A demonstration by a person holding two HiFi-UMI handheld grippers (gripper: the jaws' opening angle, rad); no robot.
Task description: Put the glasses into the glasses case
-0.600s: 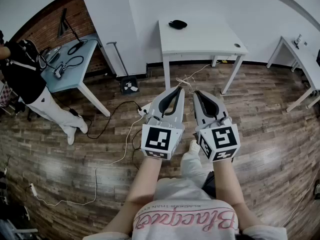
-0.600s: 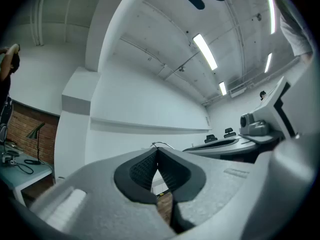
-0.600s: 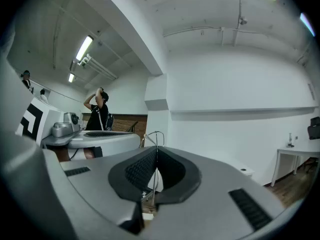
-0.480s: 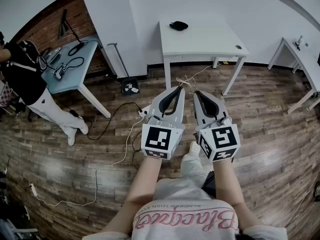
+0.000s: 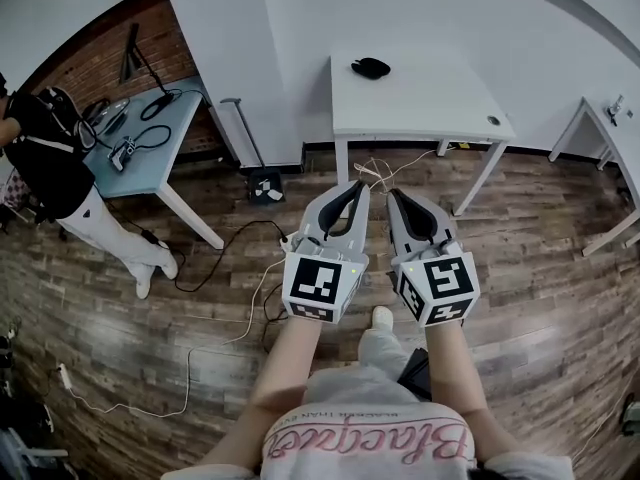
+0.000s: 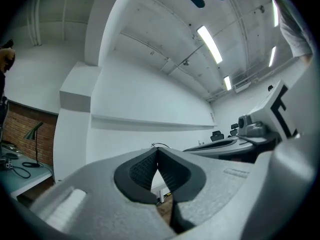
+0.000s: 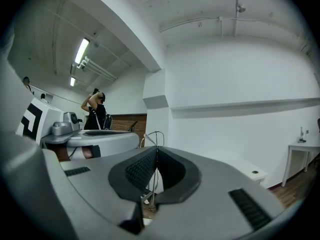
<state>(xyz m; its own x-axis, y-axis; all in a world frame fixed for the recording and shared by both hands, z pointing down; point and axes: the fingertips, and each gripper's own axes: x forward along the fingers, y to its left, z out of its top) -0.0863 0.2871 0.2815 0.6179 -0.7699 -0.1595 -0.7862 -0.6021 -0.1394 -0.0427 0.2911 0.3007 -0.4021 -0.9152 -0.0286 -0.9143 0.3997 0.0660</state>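
A small black object (image 5: pixel 371 67), possibly the glasses case, lies near the far edge of a white table (image 5: pixel 420 103) ahead of me. I cannot make out any glasses. In the head view both grippers are held side by side above the wooden floor, well short of the table. My left gripper (image 5: pixel 358 186) is shut with nothing in it, its pads meeting at the tip (image 6: pixel 157 150). The right gripper (image 5: pixel 393 192) is likewise shut and empty (image 7: pixel 157 149).
A blue-grey desk (image 5: pixel 135 153) with a lamp and cables stands at left, with a person (image 5: pixel 55 163) beside it. Cables (image 5: pixel 225 278) trail over the floor. A white pillar (image 5: pixel 225 58) rises between the desk and the table. Another white table (image 5: pixel 615 133) is at far right.
The white table has shifted a little right and lower in the head view and looks nearer. Both grippers keep the same pose, shut.
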